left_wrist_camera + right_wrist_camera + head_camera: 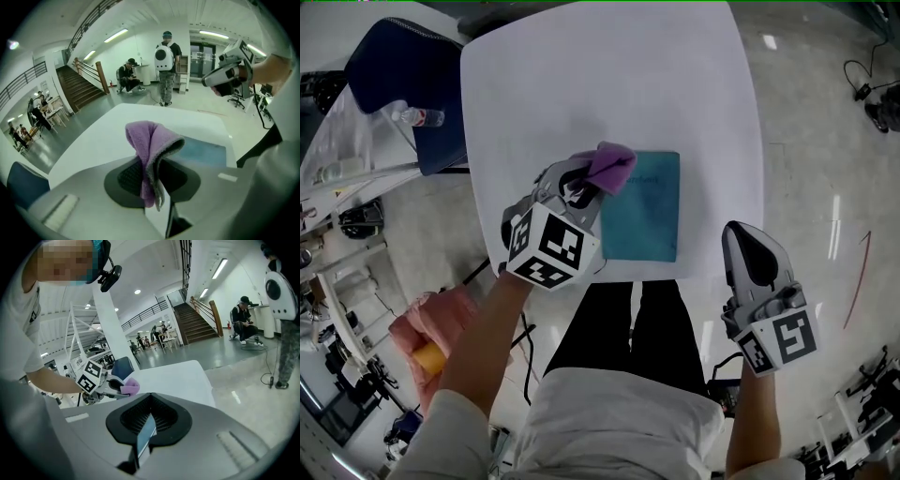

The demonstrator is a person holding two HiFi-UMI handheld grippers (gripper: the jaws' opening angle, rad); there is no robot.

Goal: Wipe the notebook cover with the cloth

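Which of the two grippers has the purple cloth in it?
The left gripper: it pinches the purple cloth over the teal notebook's far left corner. The right gripper holds nothing.

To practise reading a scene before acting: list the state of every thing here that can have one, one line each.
cloth: bunched, clamped in the left gripper.
notebook: closed, lying flat on the table.
left gripper: shut on the cloth, at the notebook's far left corner.
right gripper: shut, empty, away from the notebook.

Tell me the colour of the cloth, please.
Purple; the cloth shows best in the left gripper view.
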